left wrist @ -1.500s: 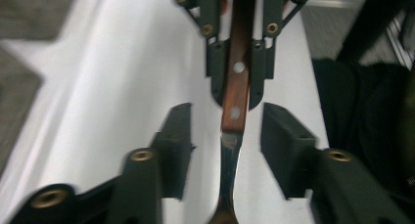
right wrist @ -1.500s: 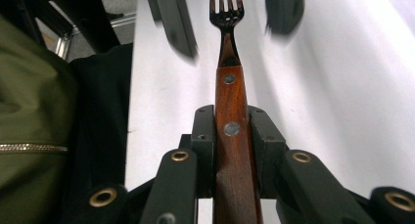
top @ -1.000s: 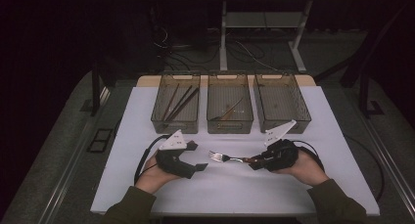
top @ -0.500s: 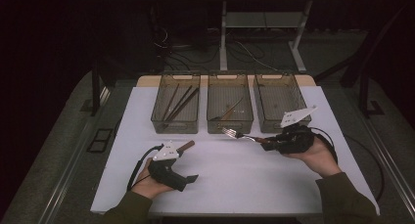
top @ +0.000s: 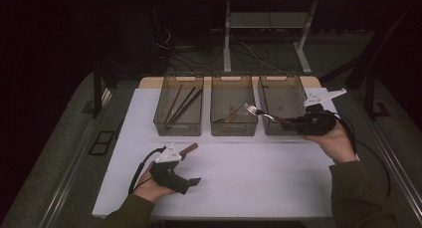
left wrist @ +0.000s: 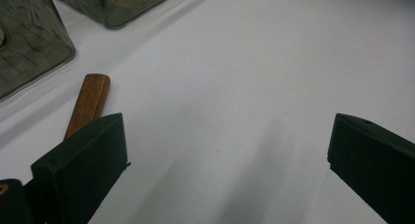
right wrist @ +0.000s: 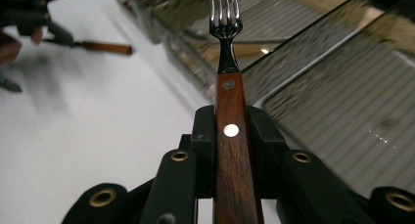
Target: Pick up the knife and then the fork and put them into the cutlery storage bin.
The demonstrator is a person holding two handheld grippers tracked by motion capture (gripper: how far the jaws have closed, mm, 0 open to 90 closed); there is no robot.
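My right gripper is shut on the wooden handle of a fork, held above the table. The fork's tines point left over the edge between the middle bin and the right bin. My left gripper rests low near the front left of the white mat. Its jaws have just been opening and now stand wide apart with nothing between them. A wooden-handled utensil lies on the mat just outside the left gripper's jaw, its head hidden behind it.
Three clear bins stand in a row at the back of the white mat. The left bin holds long dark sticks, and the middle one holds a wooden-handled piece. A table leg frame and cables sit on the dark floor behind.
The right gripper carried the fork up and away from the mat's middle to the bins at the back right. The left gripper drew back to the front left and opened its jaws.
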